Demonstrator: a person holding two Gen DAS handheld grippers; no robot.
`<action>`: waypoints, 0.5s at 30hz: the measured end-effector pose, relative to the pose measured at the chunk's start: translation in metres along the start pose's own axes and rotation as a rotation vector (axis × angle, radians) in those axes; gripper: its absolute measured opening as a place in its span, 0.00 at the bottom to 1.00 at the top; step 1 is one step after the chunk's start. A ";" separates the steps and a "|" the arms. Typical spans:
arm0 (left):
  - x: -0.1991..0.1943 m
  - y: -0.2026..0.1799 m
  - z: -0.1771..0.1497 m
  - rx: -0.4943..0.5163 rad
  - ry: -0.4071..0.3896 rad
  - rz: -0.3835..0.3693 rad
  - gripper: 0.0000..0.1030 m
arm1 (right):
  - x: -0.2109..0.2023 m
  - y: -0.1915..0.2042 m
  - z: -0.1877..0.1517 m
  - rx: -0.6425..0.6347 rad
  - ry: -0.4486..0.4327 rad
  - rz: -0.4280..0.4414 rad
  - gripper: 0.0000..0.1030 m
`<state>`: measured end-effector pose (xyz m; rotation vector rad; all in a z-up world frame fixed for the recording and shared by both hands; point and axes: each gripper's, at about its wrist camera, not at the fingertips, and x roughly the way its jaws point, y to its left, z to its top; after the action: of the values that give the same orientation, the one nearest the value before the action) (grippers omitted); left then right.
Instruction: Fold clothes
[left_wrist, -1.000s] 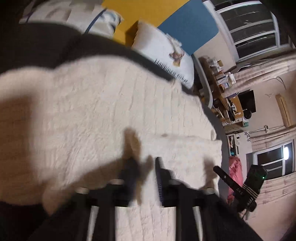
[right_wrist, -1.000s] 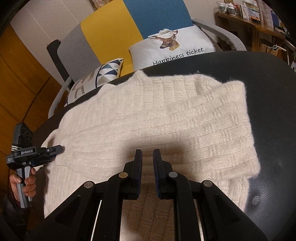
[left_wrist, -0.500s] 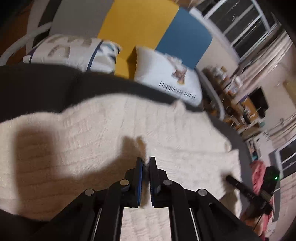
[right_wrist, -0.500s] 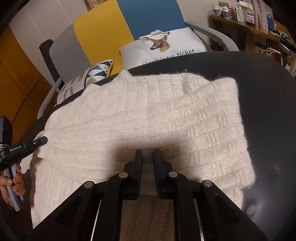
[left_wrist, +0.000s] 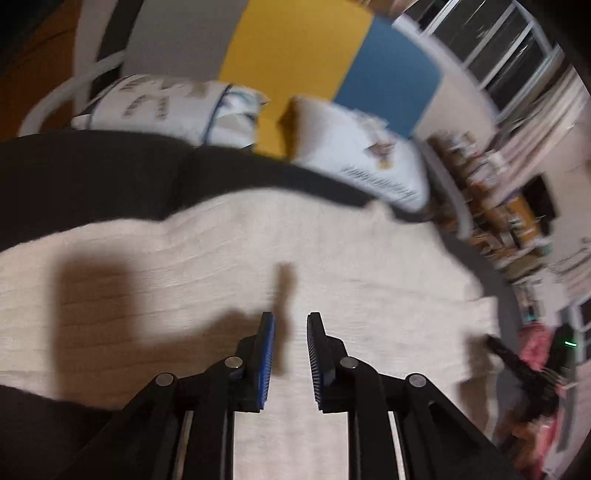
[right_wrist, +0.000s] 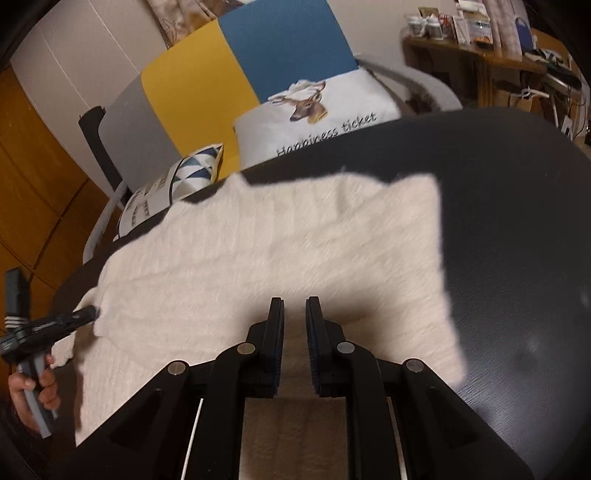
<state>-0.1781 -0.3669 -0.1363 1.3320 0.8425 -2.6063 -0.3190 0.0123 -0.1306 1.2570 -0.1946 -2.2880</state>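
Two views. Left wrist view: left gripper jaws have just been opening, nothing lying between them, cream sweater filling centre frame on dark table. Right wrist view: right gripper sitting nearly closed, holding nothing, over sweater's lower centre.

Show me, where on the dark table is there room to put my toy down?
The dark table is bare to the right of the cream sweater, out to its round edge. A thinner strip runs behind the sweater, before the deer pillow. The middle and left are covered by the sweater.
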 end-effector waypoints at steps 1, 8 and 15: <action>0.000 -0.007 -0.002 0.030 0.006 -0.025 0.17 | 0.001 0.000 0.004 -0.015 -0.002 -0.007 0.13; 0.046 -0.033 -0.016 0.146 0.094 0.095 0.17 | 0.028 -0.006 0.022 -0.086 0.026 -0.135 0.13; 0.033 -0.038 -0.016 0.121 0.055 0.023 0.17 | 0.013 -0.023 0.020 -0.053 0.025 -0.040 0.13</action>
<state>-0.1987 -0.3210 -0.1527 1.4410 0.6821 -2.6521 -0.3497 0.0234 -0.1375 1.2724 -0.1001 -2.2945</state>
